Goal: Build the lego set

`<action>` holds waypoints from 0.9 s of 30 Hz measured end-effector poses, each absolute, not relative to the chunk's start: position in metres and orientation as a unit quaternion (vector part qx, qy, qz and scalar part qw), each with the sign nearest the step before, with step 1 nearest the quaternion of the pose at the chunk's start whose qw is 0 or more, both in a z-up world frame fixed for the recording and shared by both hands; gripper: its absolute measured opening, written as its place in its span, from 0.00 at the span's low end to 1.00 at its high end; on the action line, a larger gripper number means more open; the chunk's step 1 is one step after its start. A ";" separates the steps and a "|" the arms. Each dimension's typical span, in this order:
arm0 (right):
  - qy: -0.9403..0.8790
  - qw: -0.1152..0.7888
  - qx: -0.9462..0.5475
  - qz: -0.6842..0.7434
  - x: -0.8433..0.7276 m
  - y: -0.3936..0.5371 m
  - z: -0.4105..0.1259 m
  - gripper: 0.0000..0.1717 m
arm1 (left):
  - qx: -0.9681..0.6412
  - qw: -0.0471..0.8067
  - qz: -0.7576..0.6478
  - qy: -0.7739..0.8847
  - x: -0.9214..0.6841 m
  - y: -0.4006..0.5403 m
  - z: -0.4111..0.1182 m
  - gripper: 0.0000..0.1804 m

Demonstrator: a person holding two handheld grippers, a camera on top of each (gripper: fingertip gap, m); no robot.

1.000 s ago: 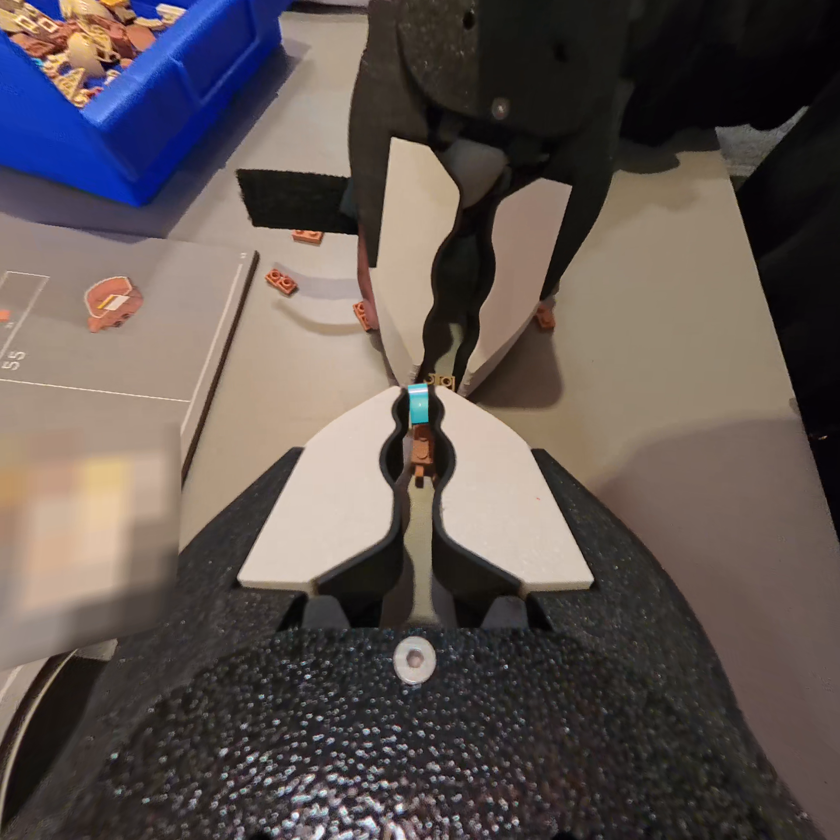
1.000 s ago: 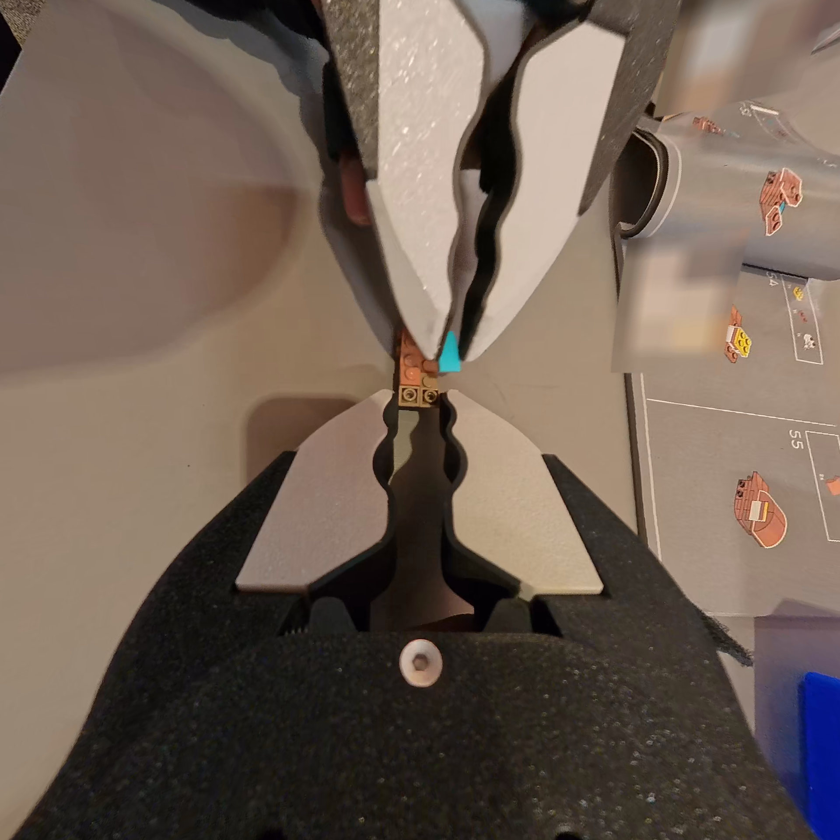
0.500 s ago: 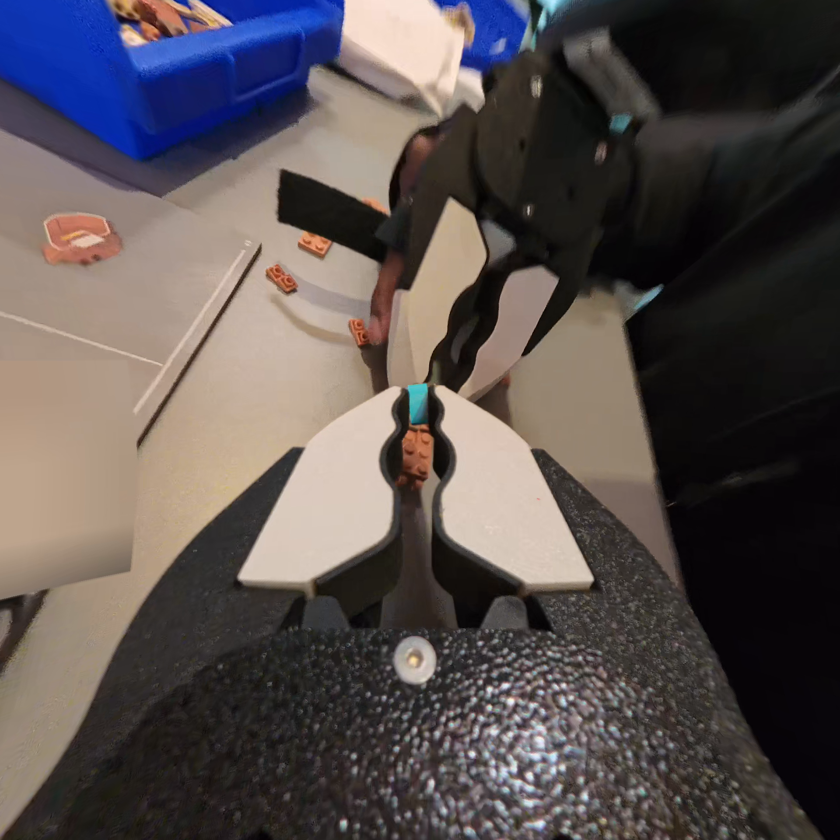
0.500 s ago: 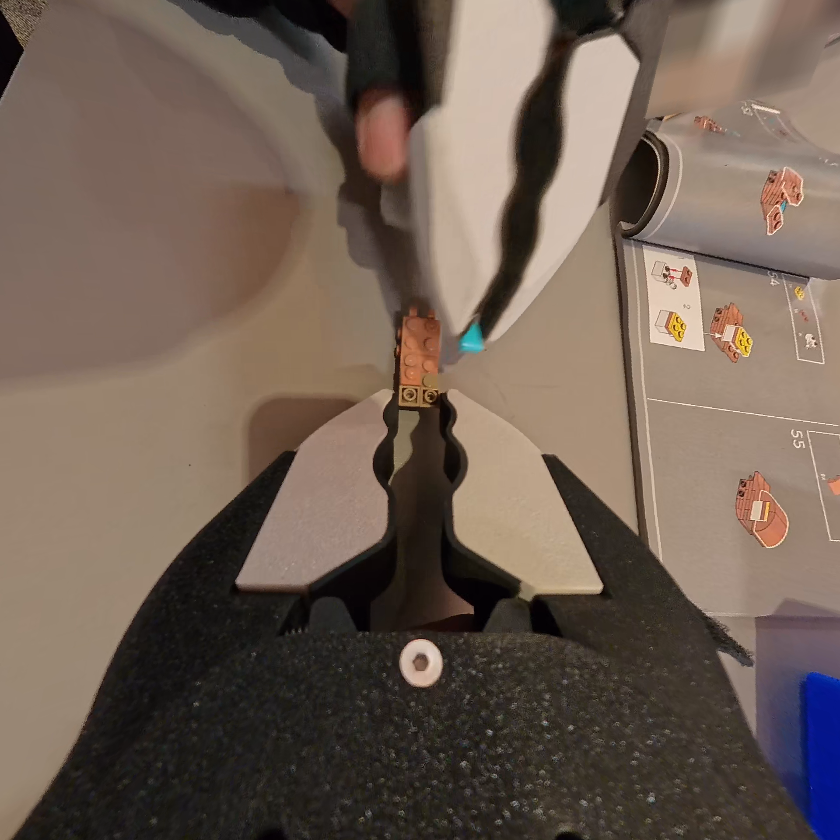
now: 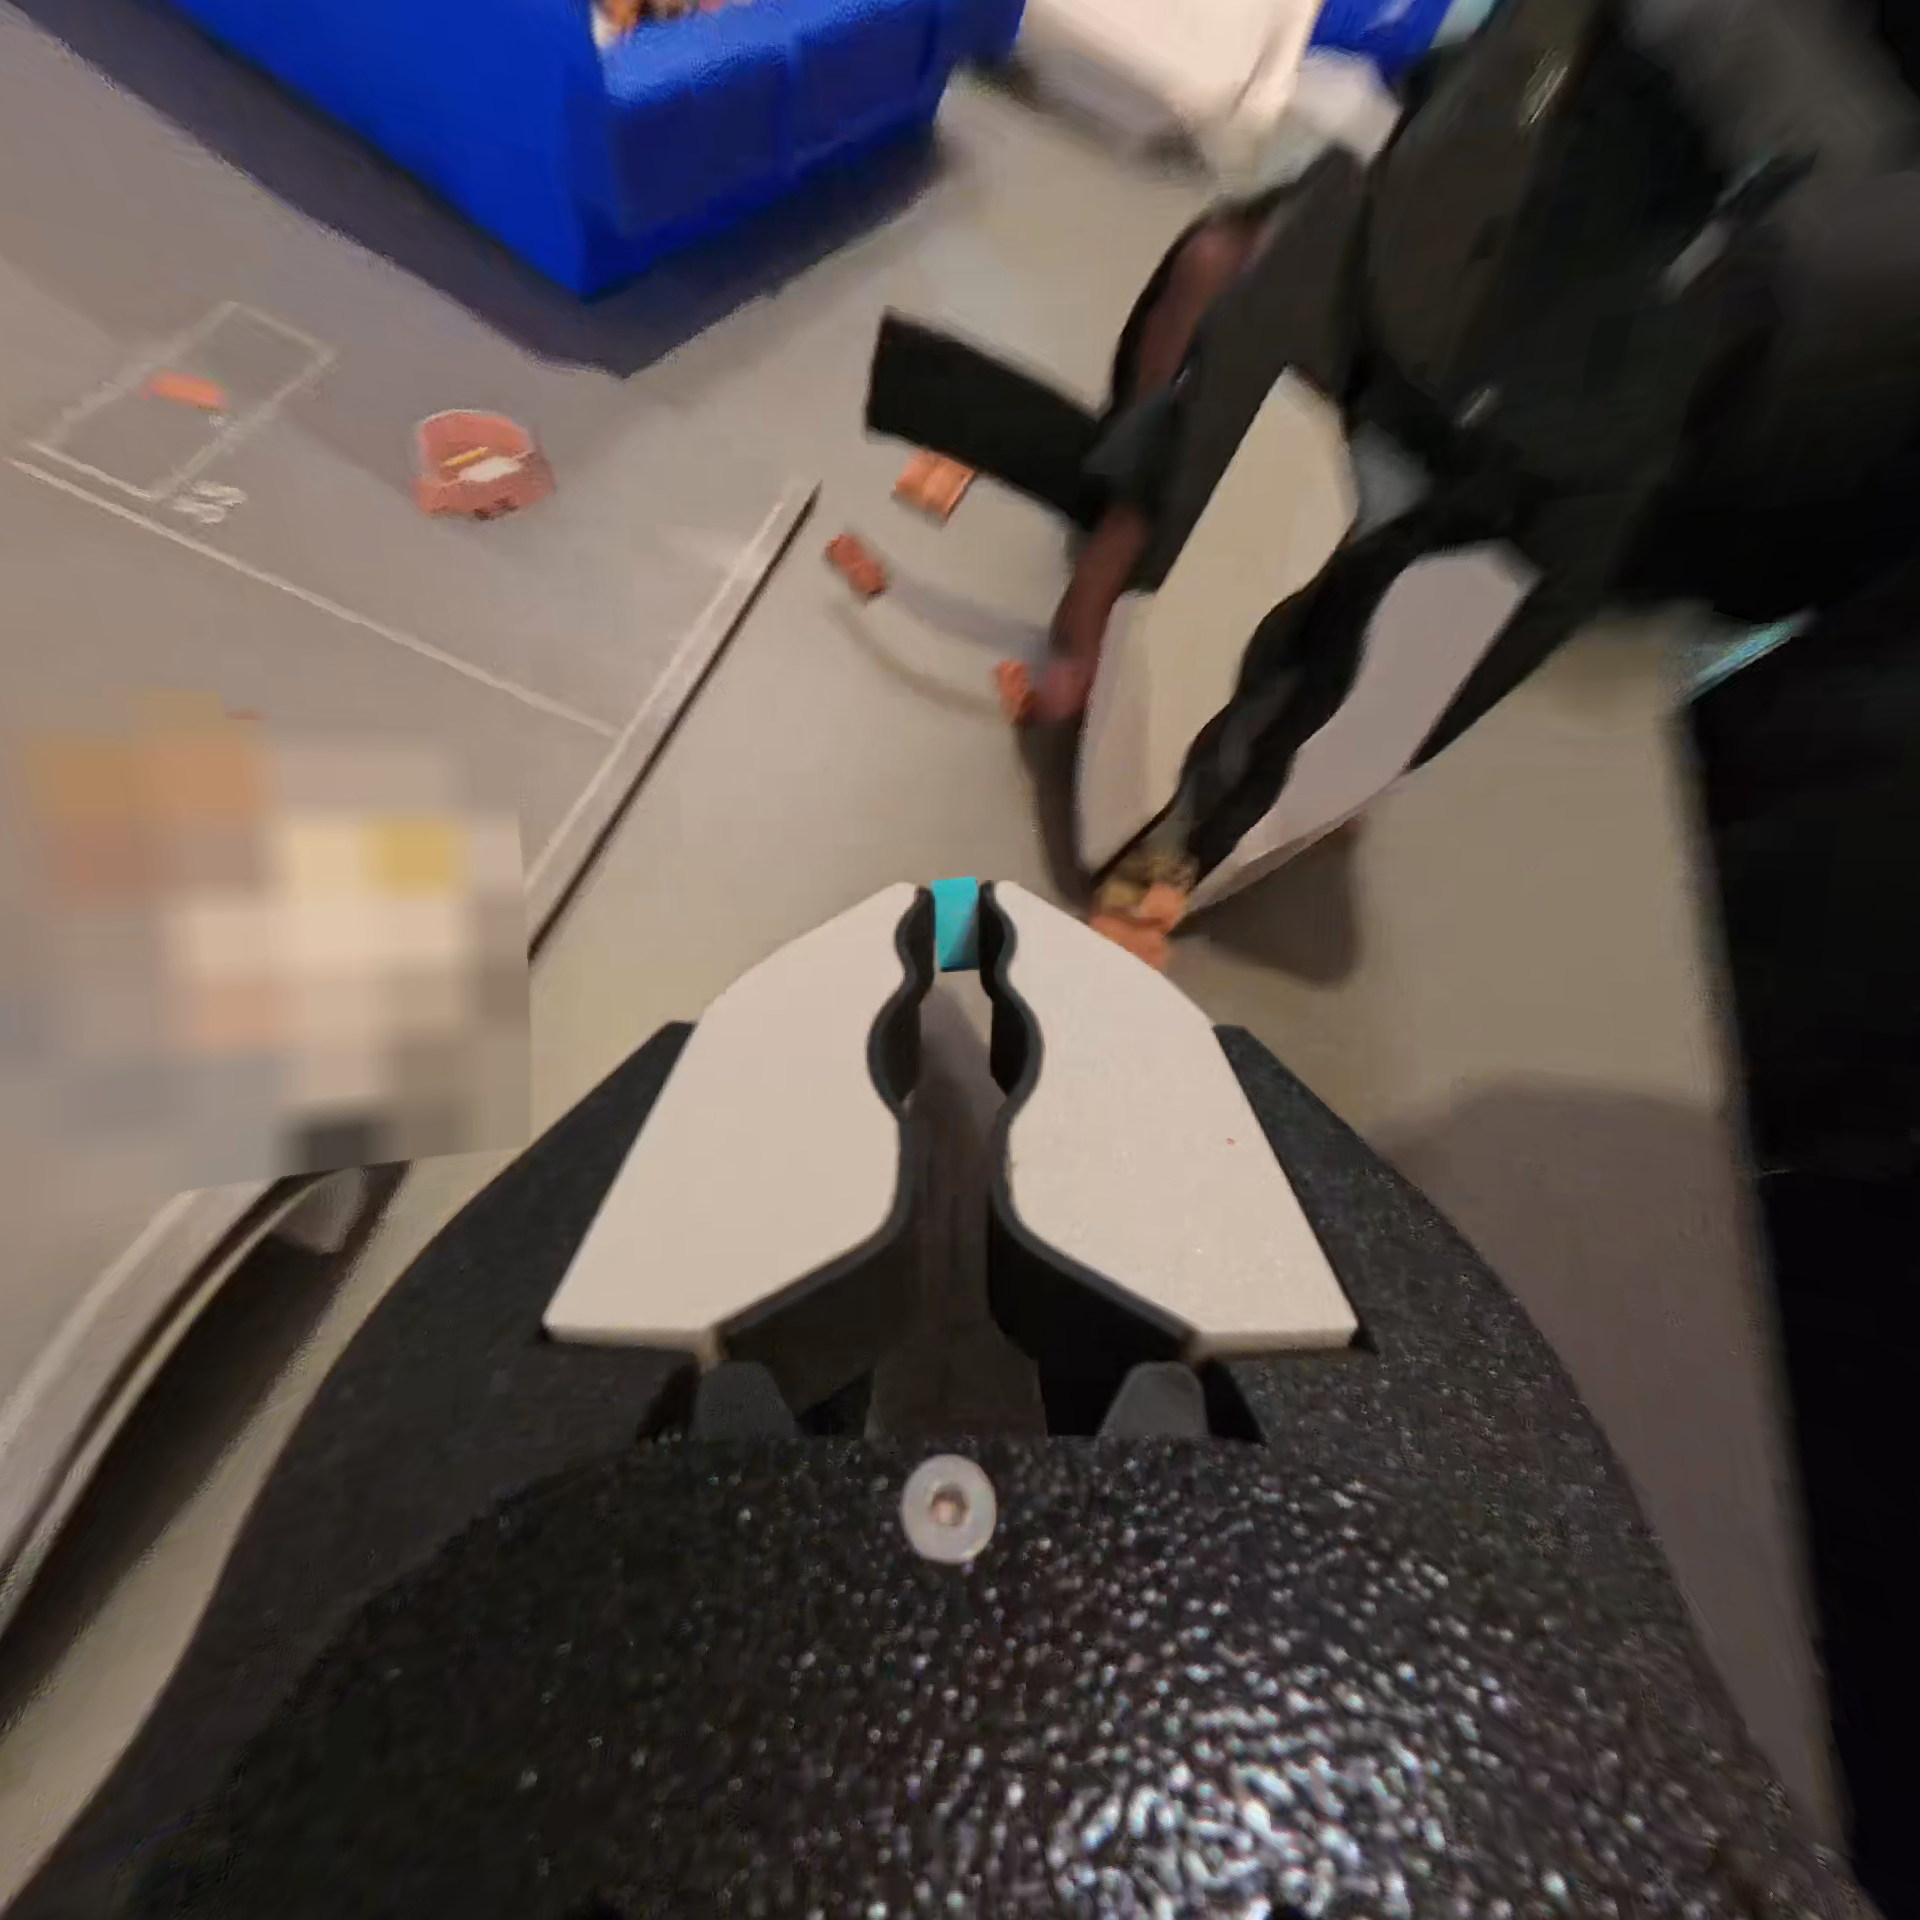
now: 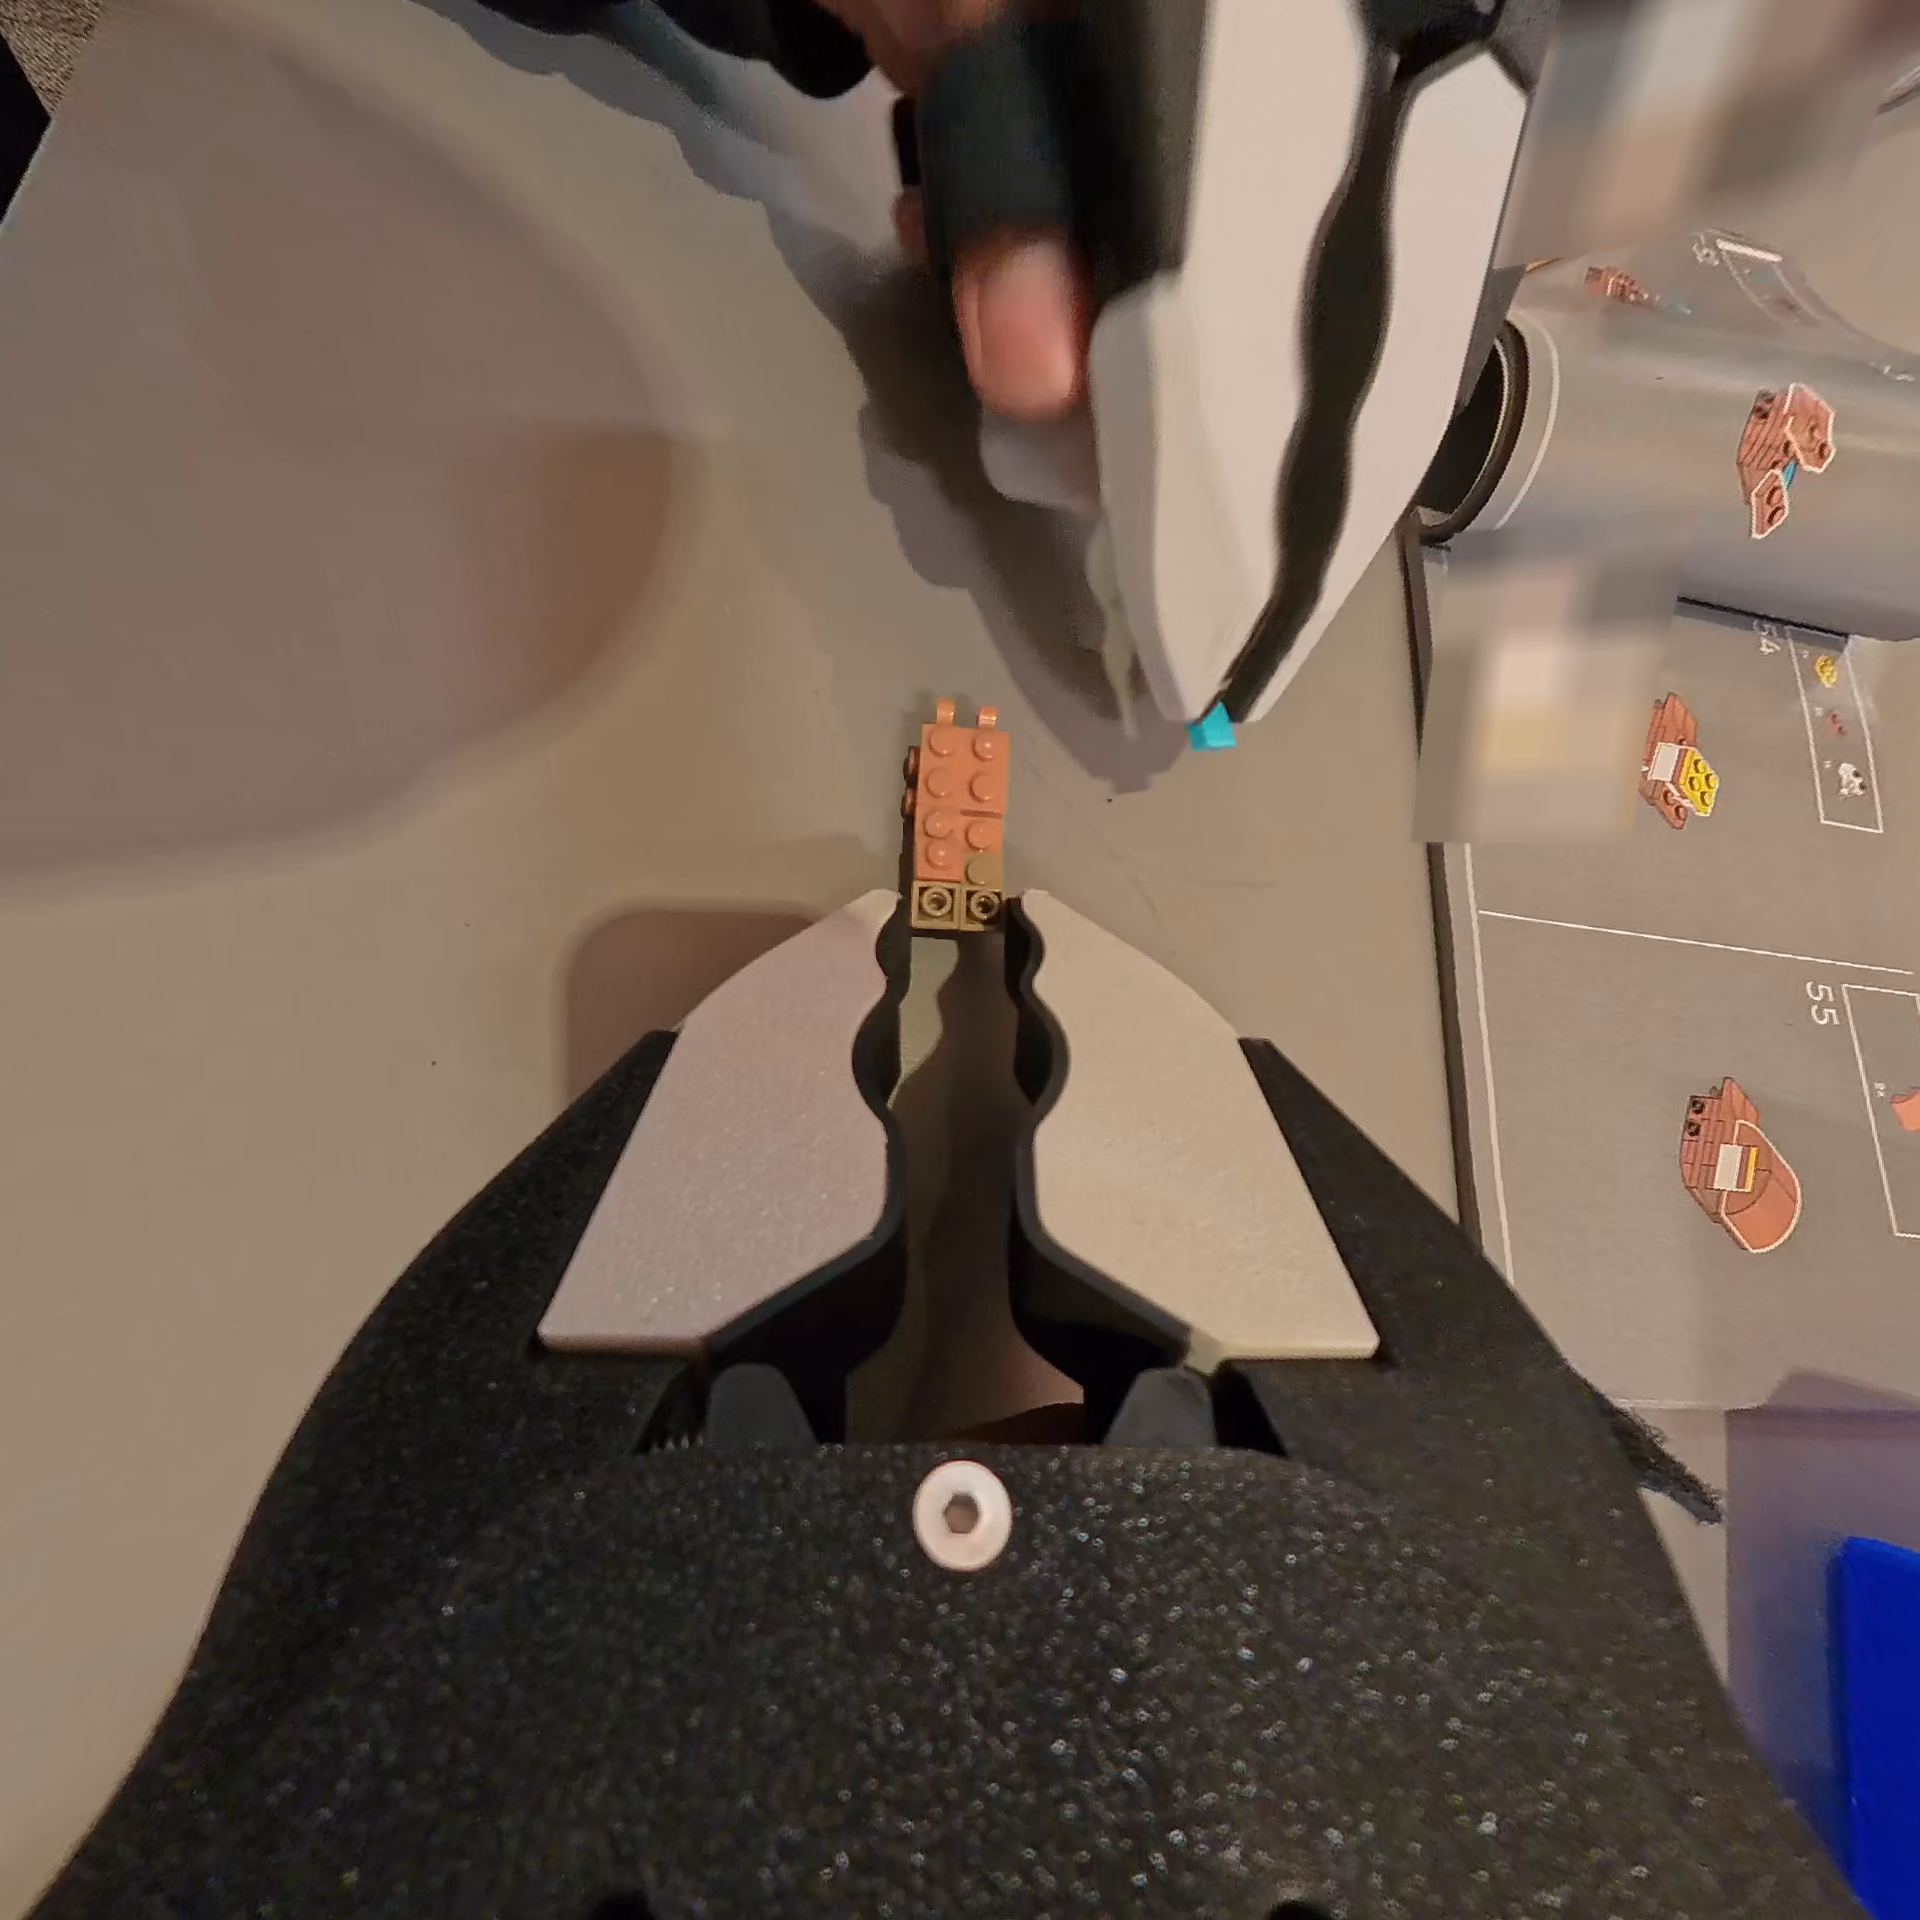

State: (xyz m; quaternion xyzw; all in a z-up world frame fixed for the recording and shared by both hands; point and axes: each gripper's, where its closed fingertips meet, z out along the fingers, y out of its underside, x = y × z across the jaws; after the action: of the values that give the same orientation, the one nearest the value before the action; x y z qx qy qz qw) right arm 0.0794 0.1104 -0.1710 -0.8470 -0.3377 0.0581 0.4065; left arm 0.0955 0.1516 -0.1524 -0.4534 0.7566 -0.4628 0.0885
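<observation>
My left gripper [image 5: 954,914] is shut on a small turquoise brick [image 5: 954,925], pinched between its fingertips above the grey table [image 5: 790,810]. It also shows in the right wrist view [image 6: 1214,727] at the upper right, with the turquoise brick [image 6: 1214,732] at its tip. My right gripper [image 6: 956,914] is shut on a small assembly of brown and tan bricks [image 6: 961,805], gripped at its tan end, the brown part pointing forward. In the left wrist view the right gripper [image 5: 1148,894] is to the right, with the assembly [image 5: 1138,909] blurred at its tip.
An open instruction booklet [image 6: 1683,1039] lies right of my right gripper and shows in the left wrist view [image 5: 312,582]. A blue bin [image 5: 644,125] stands at the back. Loose brown bricks [image 5: 935,483] and a black strap [image 5: 977,416] lie on the table. A person's finger [image 6: 1013,312] shows. Some 5 cm of space lies between my two pairs of fingers. The black strap [image 5: 977,416] lies around 10 cm away from my right fingertips.
My left gripper has pulled away from the assembly with the turquoise brick still in it, moving off to one side. The right gripper has kept its hold on the assembly.
</observation>
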 end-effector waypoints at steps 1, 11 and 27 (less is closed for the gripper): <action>-0.338 0.407 -0.847 0.058 0.079 0.110 -0.171 0.10 | -0.446 0.114 -0.425 0.780 0.095 0.156 -0.160 0.04; -0.338 0.407 -0.847 0.057 0.079 0.110 -0.171 0.10 | -0.411 0.125 -0.377 0.820 0.087 0.152 -0.173 0.08; -0.337 0.407 -0.847 0.058 0.079 0.111 -0.171 0.10 | -0.263 0.169 -0.353 0.882 0.069 0.122 -0.175 0.14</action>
State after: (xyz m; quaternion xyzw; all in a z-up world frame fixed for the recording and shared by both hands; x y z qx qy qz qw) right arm 0.0793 0.1105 -0.1706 -0.8468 -0.3374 0.0579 0.4070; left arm 0.0694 0.1219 -0.1747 -0.2630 0.8817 -0.3534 0.1687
